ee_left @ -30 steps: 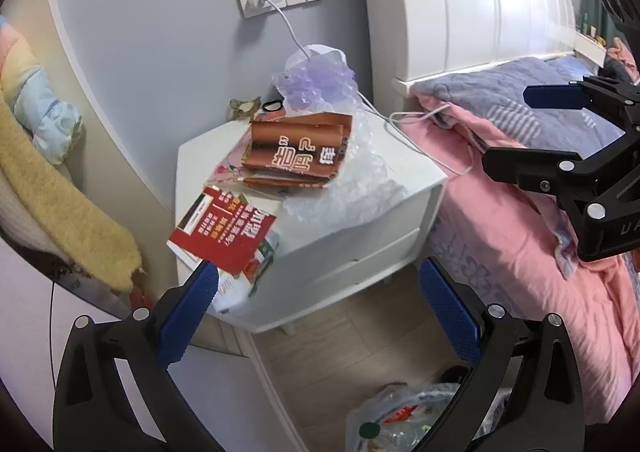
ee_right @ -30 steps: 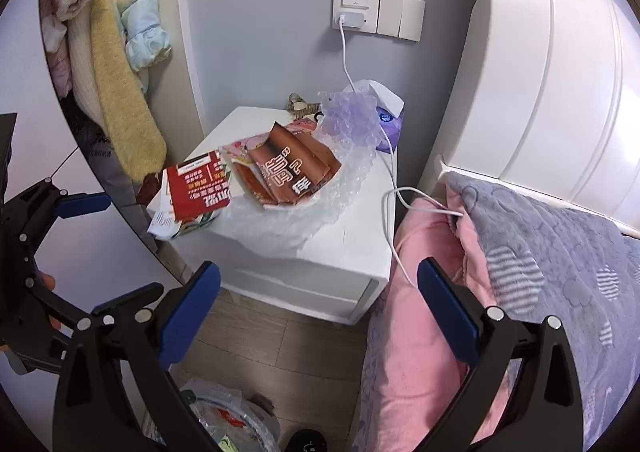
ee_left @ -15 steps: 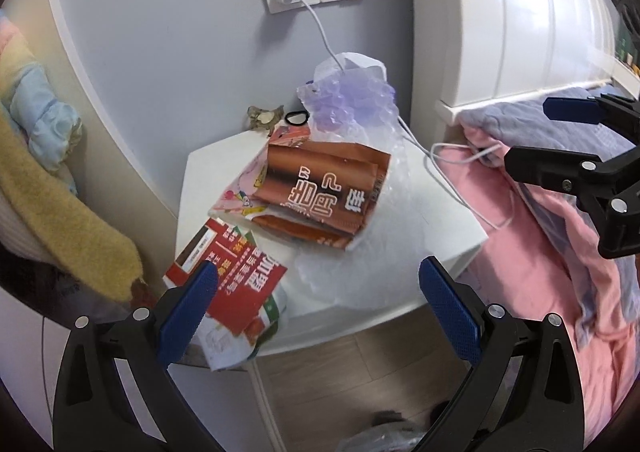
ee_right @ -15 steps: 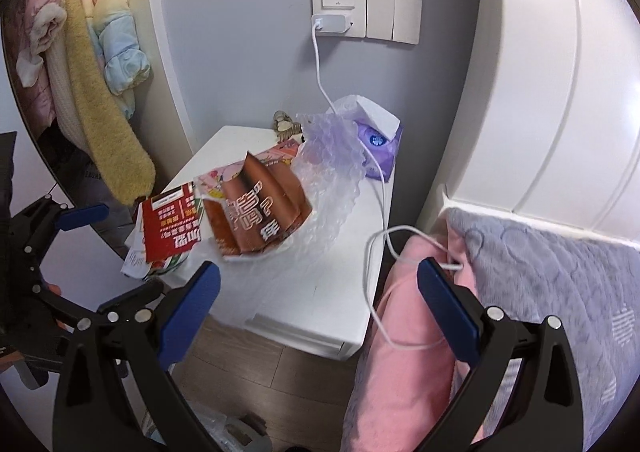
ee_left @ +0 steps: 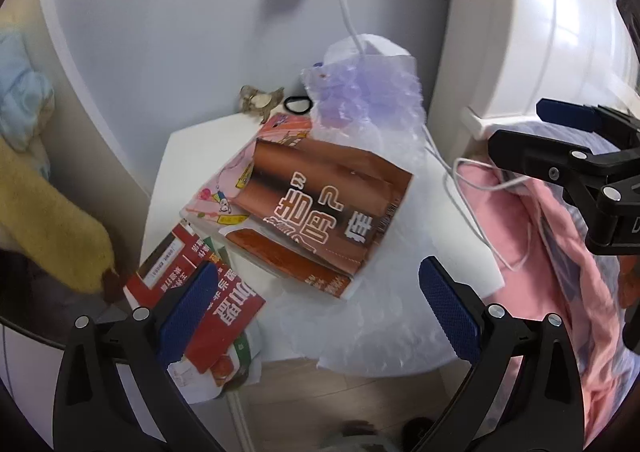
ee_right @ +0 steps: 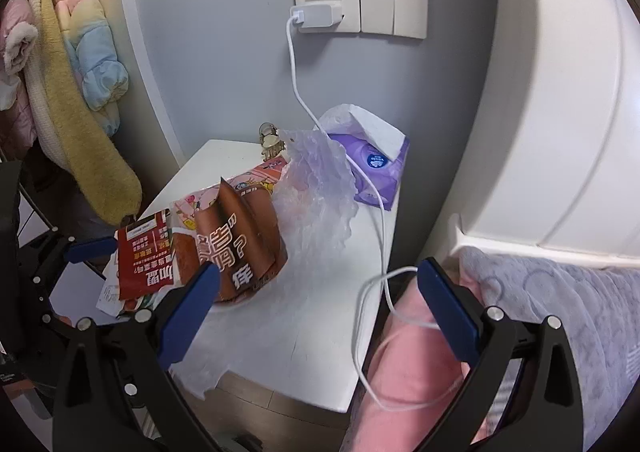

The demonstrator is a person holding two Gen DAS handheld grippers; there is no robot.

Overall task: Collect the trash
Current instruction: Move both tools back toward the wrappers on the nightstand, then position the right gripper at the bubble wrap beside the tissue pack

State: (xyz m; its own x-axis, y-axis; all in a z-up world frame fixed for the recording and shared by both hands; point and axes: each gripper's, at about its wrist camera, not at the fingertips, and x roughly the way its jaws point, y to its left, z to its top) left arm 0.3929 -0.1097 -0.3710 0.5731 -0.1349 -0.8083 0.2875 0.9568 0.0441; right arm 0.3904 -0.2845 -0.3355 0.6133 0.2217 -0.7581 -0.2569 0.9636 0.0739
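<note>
Trash, namely a brown wrapper, red leaflet and bubble wrap, lay heaped on the nightstand, both the left gripper and right gripper poised near it, jaws apart and empty, evidently ready to grasp.

So the white nightstand tabletop sits against the grey wall, right beside the bed; on it there's a sheet of clear bubble wrap hanging over the front edge; a brown printed packet sits on a pink one; a red leaflet pokes off the left corner; at the back, a purple tissue pack, a black hair tie and a small trinket; a white charger cable trails across to the pink bedding.
</note>
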